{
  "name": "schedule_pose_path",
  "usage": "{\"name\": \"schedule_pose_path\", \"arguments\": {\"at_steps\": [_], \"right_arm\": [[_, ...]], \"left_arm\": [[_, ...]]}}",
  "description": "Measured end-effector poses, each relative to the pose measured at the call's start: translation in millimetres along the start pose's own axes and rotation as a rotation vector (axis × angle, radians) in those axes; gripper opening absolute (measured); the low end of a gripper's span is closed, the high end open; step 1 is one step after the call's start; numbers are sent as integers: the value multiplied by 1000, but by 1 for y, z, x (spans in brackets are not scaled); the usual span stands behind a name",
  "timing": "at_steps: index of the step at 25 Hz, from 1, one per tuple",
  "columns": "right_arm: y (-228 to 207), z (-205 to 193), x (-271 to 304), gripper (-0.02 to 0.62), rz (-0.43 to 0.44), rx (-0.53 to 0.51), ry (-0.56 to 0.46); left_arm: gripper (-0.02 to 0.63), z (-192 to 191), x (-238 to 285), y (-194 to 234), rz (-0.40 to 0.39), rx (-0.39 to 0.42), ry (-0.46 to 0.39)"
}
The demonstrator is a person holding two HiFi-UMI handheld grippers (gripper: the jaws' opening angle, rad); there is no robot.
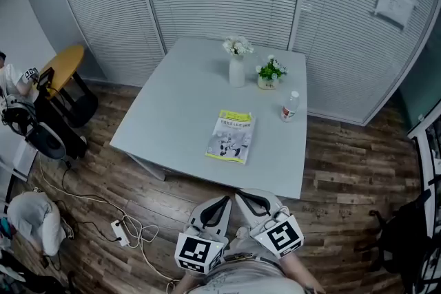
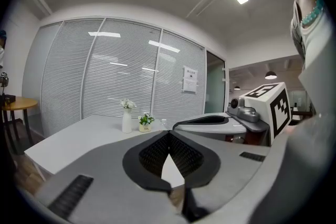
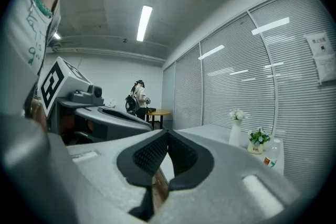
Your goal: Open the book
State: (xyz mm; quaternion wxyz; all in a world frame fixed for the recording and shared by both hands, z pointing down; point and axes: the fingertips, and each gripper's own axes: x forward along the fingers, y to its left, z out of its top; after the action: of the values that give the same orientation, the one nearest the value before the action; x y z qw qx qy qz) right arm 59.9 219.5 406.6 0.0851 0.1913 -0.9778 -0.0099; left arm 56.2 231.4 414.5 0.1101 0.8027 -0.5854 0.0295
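Observation:
A closed book (image 1: 231,136) with a yellow-green cover lies flat on the white table (image 1: 172,113), near its front edge. Both grippers hang low in the head view, short of the table's front edge and side by side over the wooden floor. My left gripper (image 1: 225,200) is shut with nothing in it; its fingertips meet in the left gripper view (image 2: 168,134). My right gripper (image 1: 240,194) is likewise shut and empty (image 3: 167,132). Neither touches the book, which the jaws hide in both gripper views.
A white vase with flowers (image 1: 236,64), a small potted plant (image 1: 271,74) and a bottle (image 1: 290,107) stand at the table's far right. At the left are a round yellow side table (image 1: 62,67) and a person (image 3: 138,99). Cables and a power strip (image 1: 120,231) lie on the floor.

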Motion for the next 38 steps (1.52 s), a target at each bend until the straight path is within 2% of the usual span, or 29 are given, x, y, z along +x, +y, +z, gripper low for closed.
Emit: {"name": "schedule_pose_path", "arguments": {"at_steps": [13, 20, 28, 38], "right_arm": [[-44, -11, 7, 2, -24, 30, 2], [-66, -15, 23, 2, -100, 53, 20], [-91, -9, 59, 2, -187, 62, 34], [-109, -11, 107, 2, -228, 69, 63]], "left_arm": [[-2, -2, 40, 10, 21, 30, 25], [-2, 4, 66, 27, -51, 21, 25], [-2, 17, 98, 59, -151, 84, 46], [-2, 17, 119, 104, -216, 83, 63]]}}
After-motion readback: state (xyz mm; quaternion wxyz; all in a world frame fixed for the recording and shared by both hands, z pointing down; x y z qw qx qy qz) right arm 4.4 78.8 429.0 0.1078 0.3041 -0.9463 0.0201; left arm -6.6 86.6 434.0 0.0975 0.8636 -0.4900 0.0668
